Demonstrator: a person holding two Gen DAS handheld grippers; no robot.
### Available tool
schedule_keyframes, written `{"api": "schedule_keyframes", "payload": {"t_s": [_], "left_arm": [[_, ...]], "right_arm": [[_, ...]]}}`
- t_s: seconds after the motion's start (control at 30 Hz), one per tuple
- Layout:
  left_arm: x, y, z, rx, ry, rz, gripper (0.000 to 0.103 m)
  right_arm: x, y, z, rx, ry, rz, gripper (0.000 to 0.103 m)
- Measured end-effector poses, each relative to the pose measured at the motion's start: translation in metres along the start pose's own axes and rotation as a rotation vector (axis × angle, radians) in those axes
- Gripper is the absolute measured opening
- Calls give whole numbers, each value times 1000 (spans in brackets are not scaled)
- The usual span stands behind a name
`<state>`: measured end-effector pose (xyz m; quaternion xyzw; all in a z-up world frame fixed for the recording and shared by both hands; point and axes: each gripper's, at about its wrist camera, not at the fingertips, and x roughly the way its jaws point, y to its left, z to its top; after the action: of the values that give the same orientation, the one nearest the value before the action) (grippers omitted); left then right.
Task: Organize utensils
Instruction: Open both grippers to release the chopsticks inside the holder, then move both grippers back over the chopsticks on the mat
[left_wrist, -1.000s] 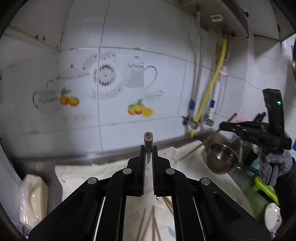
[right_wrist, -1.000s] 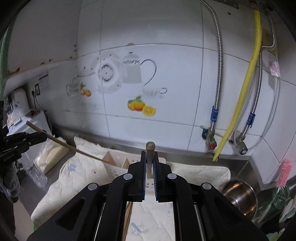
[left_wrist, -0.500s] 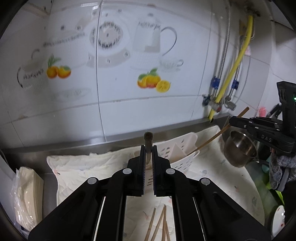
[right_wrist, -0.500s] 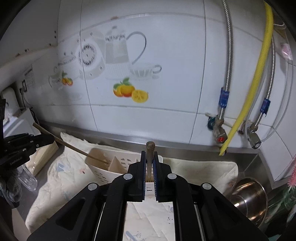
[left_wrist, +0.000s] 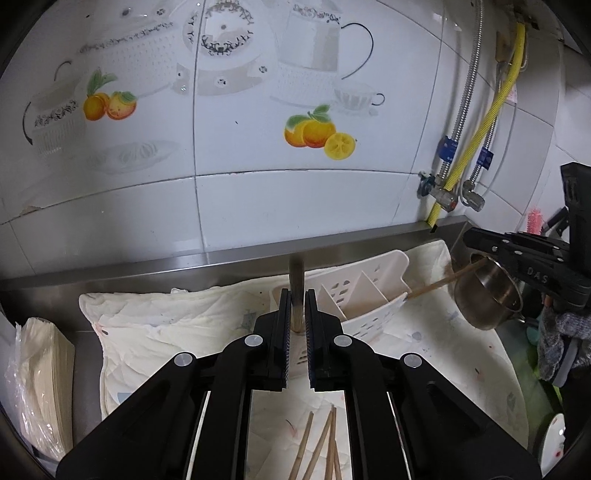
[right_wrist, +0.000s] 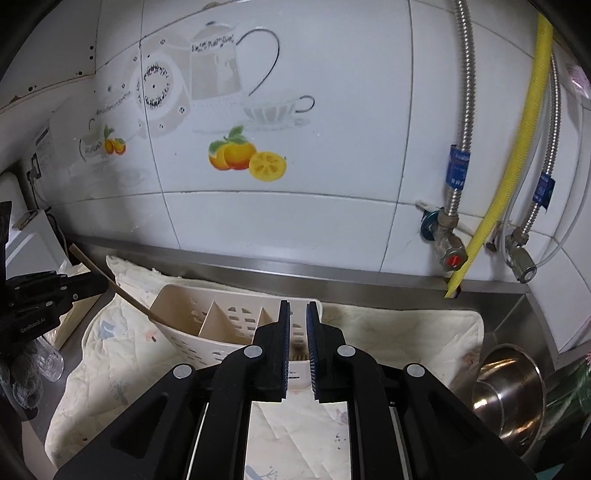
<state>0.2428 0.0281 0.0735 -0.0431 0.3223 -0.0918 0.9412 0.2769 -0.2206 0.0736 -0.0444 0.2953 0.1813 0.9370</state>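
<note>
A white slotted utensil holder (left_wrist: 364, 295) lies on a pale cloth (left_wrist: 177, 325) by the tiled wall; it also shows in the right wrist view (right_wrist: 214, 328). My left gripper (left_wrist: 296, 295) has its jaws slightly apart around a wooden chopstick (left_wrist: 296, 291) whose tip reaches into the holder's left end (right_wrist: 133, 301). My right gripper (right_wrist: 296, 306) is slightly open above the holder, and its chopstick (left_wrist: 439, 282) slopes from between the fingers down into the holder's right end. Several loose chopsticks (left_wrist: 321, 446) lie on the cloth below the left gripper.
A steel pot (right_wrist: 509, 391) stands at the right of the cloth. A stack of paper in plastic (left_wrist: 37, 369) sits at the left. Metal and yellow hoses with valves (right_wrist: 454, 229) hang on the wall at right. A steel ledge (right_wrist: 332, 269) runs behind the holder.
Both grippers have dropped and moved in toward the holder. Both pairs of jaws have parted a little. The chopstick end no longer stands up between the right fingers.
</note>
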Motion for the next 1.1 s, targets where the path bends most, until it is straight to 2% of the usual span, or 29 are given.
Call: {"api": "schedule_keyframes", "payload": {"t_s": [0.03,0.1,0.3,0.4,0.57,0.63,0.7,0.8,0.97,1.1], "left_arm": [[-2,0,0,-4,-4,-6,8],[-8,0,-1,-10,-18,-8,10],[-44,-3,-8,-21,-90,-19,18],[-64,-4,-20,-30,-120,-23,24],[-88,-6,-56,-18,-128,-13,35],[-96,-3,-72,-39,-126,-19,44],[-102,0,-88,-48,-126,-16,45],[-110,4,-113,-64,-129,10,51],[-115,15,-159,-107,-103,51,57],[-117,26,-184,-166,-83,54,63]], "right_arm": [[-3,0,1,-2,-8,-5,11],[-11,-2,2,2,-30,-12,21],[-48,4,-5,-14,-117,-41,31],[-70,13,-20,-33,-155,-39,36],[-92,37,-61,-64,-171,-13,37],[-96,44,-79,-57,-167,13,39],[-98,52,-101,-48,-155,35,40],[-97,61,-131,-42,-131,44,40],[-86,70,-184,-40,-63,31,40],[-69,74,-222,-36,3,8,40]]}}
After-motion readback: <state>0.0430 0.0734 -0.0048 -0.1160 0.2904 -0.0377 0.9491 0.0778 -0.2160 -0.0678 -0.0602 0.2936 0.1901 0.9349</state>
